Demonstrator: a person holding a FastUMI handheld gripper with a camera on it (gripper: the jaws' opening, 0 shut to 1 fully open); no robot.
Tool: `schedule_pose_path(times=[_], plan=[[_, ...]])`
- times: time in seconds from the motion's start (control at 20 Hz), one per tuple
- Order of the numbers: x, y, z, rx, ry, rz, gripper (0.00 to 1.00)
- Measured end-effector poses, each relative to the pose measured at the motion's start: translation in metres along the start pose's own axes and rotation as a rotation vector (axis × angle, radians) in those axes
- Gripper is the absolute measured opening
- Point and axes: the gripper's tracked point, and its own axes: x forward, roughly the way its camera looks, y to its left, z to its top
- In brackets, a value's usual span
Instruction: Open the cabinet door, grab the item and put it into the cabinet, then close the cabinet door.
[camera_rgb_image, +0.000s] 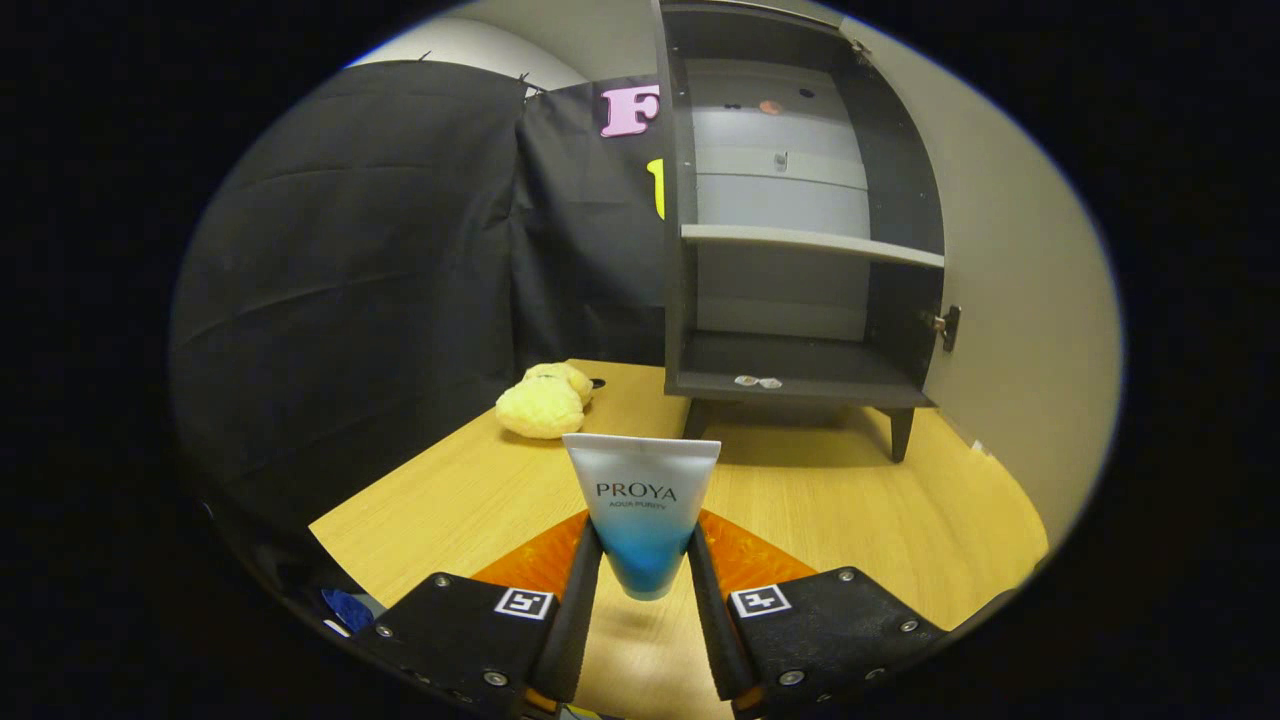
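A white-to-blue squeeze tube (642, 510) stands upright between my fingers, its flat crimped end up, raised over the wooden table (880, 510). My gripper (644, 570) is shut on the tube, both fingers pressing its lower blue part. Beyond it stands the dark grey cabinet (800, 230) on short legs, its inside exposed: a light shelf (810, 243) across the middle and a bare bottom compartment (790, 355). The door (1010, 300) is swung wide to the right, with a latch (945, 326) at the cabinet's right edge.
A yellow plush toy (545, 402) lies on the table left of the cabinet's foot. An orange mat (740, 555) lies under my fingers. Black cloth walls the booth on the left and behind.
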Motion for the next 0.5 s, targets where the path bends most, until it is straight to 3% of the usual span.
schedule_pose_path(times=[0.5], plan=[[0.013, -0.052, 0.086, -0.012, -0.044, -0.013, 0.50]])
